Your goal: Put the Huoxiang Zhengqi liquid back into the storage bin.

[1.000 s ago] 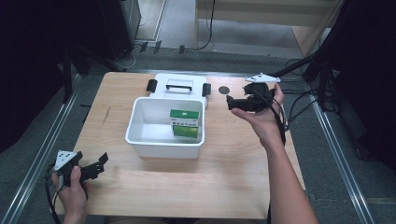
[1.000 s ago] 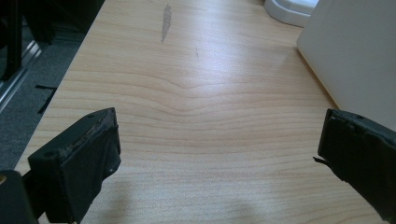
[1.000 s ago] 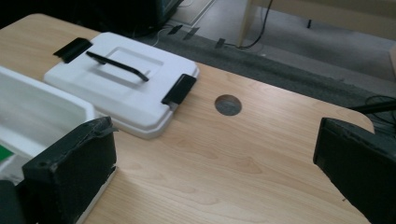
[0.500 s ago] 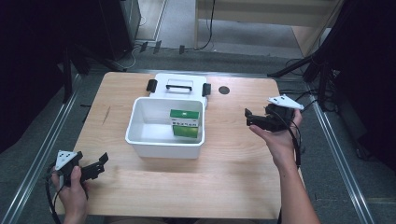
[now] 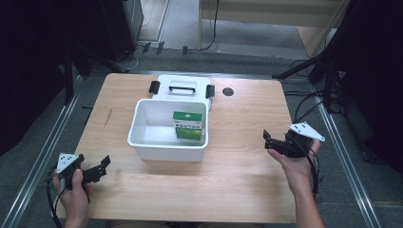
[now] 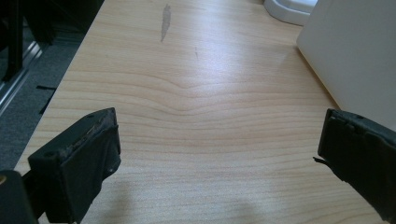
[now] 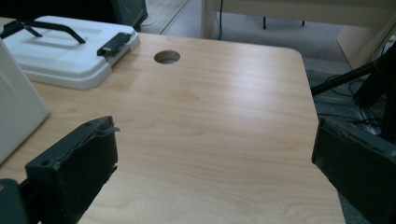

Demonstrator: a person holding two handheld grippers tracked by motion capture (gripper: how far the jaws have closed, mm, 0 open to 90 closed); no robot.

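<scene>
- A white rectangular bin [image 5: 167, 142] stands open near the centre of the desk [image 5: 237, 180], slightly left of the middle. Its walls are plain and smooth, with a rolled rim.
- Inside the bin, against its right wall, sits a green-and-white carton [image 5: 188, 124]; the top face is green, and the side facing the camera has a white band with small print too small to read.
- The white lid [image 5: 180, 88] lies flat on the desk just behind the bin, touching or nearly touching its far edge. It carries a black handle [image 5: 182, 86] across the top and a black latch at each end.
- A small round hole [image 5: 228, 91] in the desk surface lies to the right of the lid.
- The left hand-held gripper [image 5: 97, 169] is held at the front-left corner of the desk, jaws spread wide and empty, pointing toward the bin.
- The right hand-held gripper [image 5: 271, 142] is held over the right side of the desk, well apart from the bin, jaws spread wide and empty.
</scene>
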